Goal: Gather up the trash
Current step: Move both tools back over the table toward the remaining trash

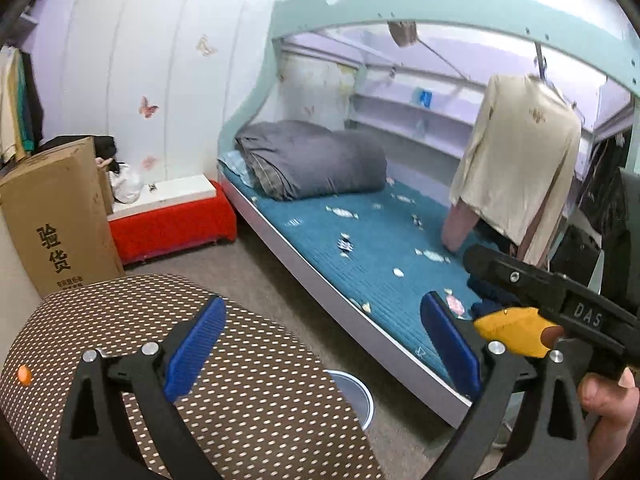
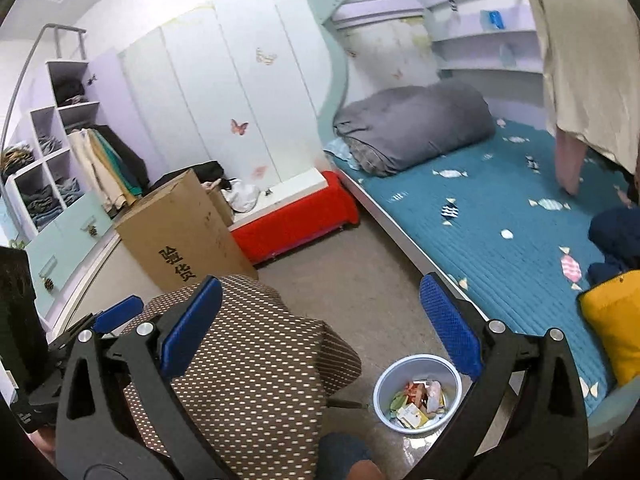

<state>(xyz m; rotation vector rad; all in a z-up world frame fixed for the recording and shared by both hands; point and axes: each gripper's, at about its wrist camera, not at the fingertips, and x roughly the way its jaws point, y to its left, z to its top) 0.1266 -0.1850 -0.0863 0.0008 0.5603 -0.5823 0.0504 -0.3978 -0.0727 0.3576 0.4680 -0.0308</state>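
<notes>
Gripper, right [image 2: 320, 324]: jaws spread wide, nothing between the pads. Left gripper [image 1: 320, 340]: likewise released, empty. Directly below and just right of right gripper, on floor: white bin [image 2: 416, 394] holding wrappers [image 2: 418, 400], beside dotted stool [image 2: 248, 360] and bed edge [image 2: 404, 240]. Bin mostly hidden behind stool in left view. Judged nearer to right hand.

Right claw [image 2: 320, 344] spread wide, nothing btwn pads (blue, ribbed). Below: round pale-blue plastic bin [image 2: 416, 428] on grey floor, holding coloured wrappers [image 2: 418, 402], beside brown dotted cushion [image 2: 248, 360].
</notes>
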